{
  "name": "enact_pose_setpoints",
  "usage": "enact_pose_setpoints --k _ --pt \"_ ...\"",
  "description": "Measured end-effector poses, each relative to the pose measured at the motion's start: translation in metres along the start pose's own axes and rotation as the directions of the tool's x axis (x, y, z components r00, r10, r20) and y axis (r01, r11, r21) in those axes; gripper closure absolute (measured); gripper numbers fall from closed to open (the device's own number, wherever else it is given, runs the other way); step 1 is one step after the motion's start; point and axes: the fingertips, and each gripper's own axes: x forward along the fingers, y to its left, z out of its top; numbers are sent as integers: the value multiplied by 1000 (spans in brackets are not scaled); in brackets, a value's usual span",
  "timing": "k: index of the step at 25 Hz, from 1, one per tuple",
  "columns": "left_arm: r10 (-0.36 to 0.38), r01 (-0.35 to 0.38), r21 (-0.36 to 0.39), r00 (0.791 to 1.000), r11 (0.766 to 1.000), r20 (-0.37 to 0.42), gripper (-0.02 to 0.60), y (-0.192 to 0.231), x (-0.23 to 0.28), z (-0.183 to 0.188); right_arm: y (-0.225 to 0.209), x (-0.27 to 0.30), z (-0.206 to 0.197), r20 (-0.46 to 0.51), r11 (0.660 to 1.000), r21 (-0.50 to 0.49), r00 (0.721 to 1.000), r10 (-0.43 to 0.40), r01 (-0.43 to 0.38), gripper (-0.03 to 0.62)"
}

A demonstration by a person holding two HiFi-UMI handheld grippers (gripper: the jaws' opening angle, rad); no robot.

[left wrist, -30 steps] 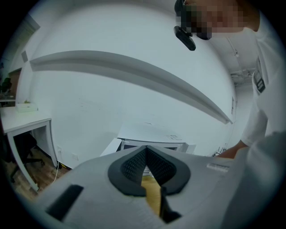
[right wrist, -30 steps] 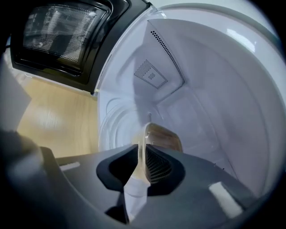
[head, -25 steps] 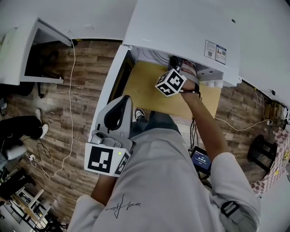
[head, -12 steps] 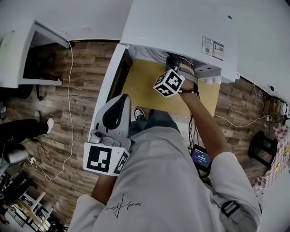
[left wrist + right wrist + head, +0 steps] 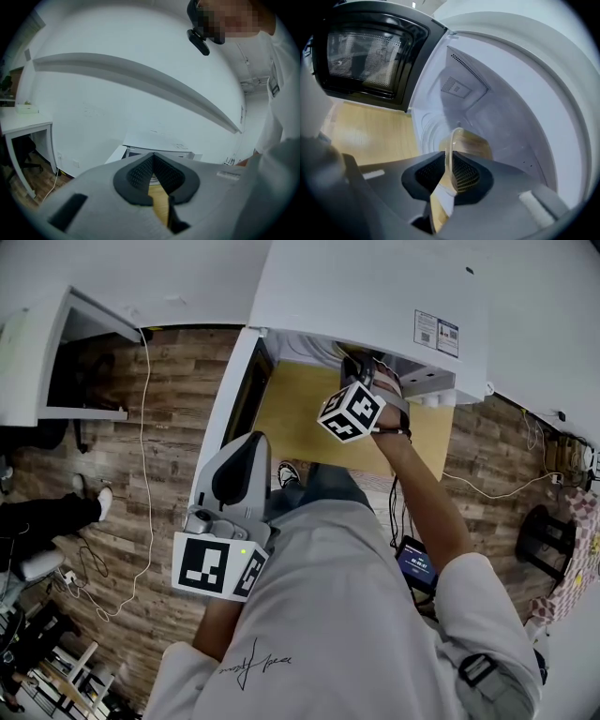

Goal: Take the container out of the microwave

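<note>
The white microwave (image 5: pixel 375 296) stands on a yellow wooden table (image 5: pixel 300 418), its door (image 5: pixel 370 51) swung open to the left. Inside the white cavity (image 5: pixel 501 108) is a translucent brownish container (image 5: pixel 473 143). My right gripper (image 5: pixel 451 164) reaches into the cavity, and its pads are shut on the container's thin rim. In the head view only its marker cube (image 5: pixel 352 412) and the hand behind it show; the jaws are hidden under the microwave's top. My left gripper (image 5: pixel 251 448) is held back by the person's body, left of the door, shut with nothing in it (image 5: pixel 153 161).
The open door's white edge (image 5: pixel 223 418) runs down the table's left side, close to my left gripper. A white desk (image 5: pixel 37 352) stands at the left over wood flooring with a trailing cable (image 5: pixel 145 474). A small lit screen (image 5: pixel 415 568) sits below the table's right end.
</note>
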Motion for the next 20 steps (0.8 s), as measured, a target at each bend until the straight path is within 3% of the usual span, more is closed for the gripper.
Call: enact_pose_setpoints --k 20 --pt "-53 52 33 998 998 16 588 -6 -14 6 10 -42 4 32 996 84 999 26 -29 536"
